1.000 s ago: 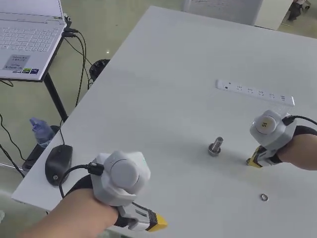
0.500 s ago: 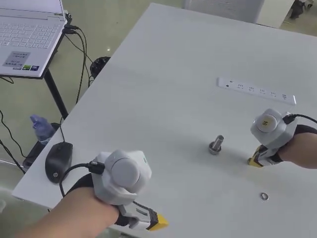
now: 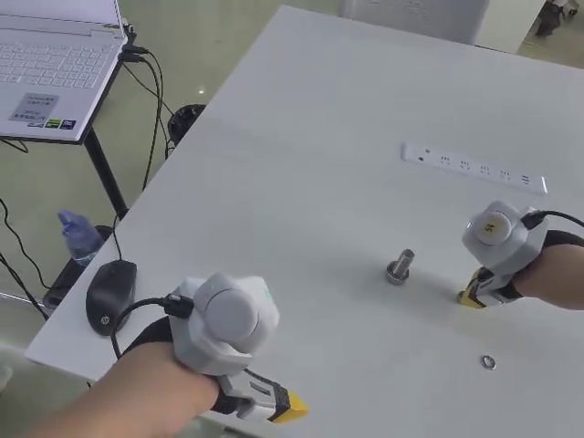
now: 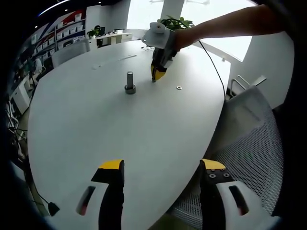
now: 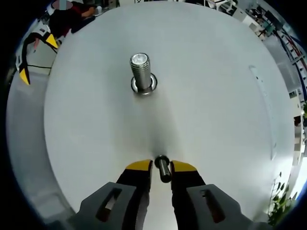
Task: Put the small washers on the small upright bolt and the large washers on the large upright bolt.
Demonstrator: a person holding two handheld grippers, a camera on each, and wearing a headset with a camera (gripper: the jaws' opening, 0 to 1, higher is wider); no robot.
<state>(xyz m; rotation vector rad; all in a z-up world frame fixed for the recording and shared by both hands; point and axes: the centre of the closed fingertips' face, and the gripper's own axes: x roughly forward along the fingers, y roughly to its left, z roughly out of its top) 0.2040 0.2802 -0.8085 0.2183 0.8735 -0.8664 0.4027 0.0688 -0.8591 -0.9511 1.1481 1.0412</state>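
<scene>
One silvery threaded large bolt [image 5: 140,69] stands upright; right claw [image 5: 162,166] grips the dark small bolt [image 5: 164,172], left claw [image 4: 161,165] spread.

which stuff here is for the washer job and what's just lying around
For the job: large bolt; small bolt, clamped by the right gripper; loose washer; left gripper, open.

Lying about: power strip; mouse; laptop; spray bottle.

Large bolt [image 3: 398,267] on table [image 3: 301,182], small bolt [image 5: 163,168] right, washer [image 3: 488,362] nearer
</scene>
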